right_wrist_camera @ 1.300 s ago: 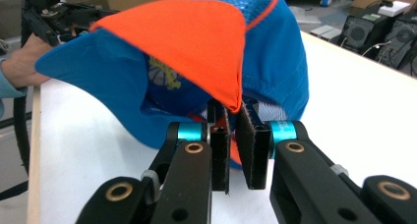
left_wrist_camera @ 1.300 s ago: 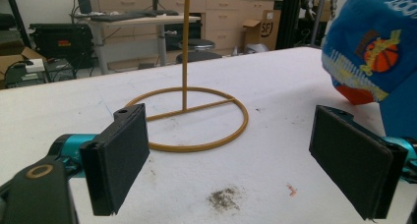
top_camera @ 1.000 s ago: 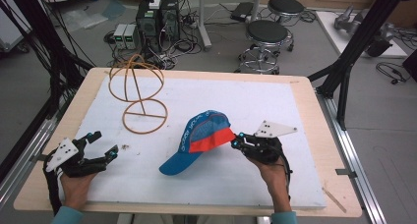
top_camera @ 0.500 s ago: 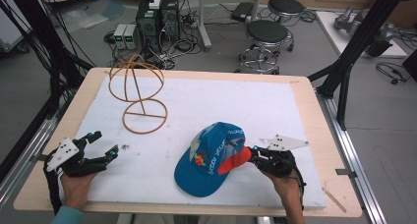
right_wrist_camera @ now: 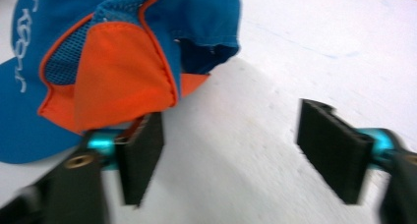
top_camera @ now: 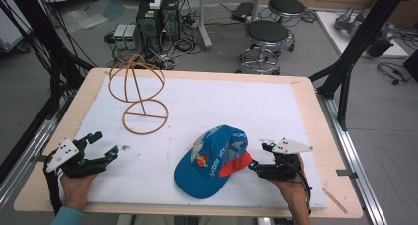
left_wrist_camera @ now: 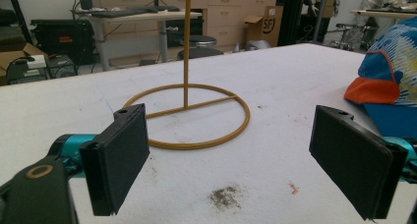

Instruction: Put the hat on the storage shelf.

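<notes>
The right gripper sits nearest the cap, jaws apart and empty — the cap lies just beside it at nine o'clock. Farther left, the left gripper waits spread wide, the wire stand beyond at one o'clock.

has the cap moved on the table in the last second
Yes. The cap has slid toward the person's edge of the table, farther from the wire stand, which has stayed put, and it now lies flatter with its top facing up.

Wire stand likely sole far-left obstacle
</notes>
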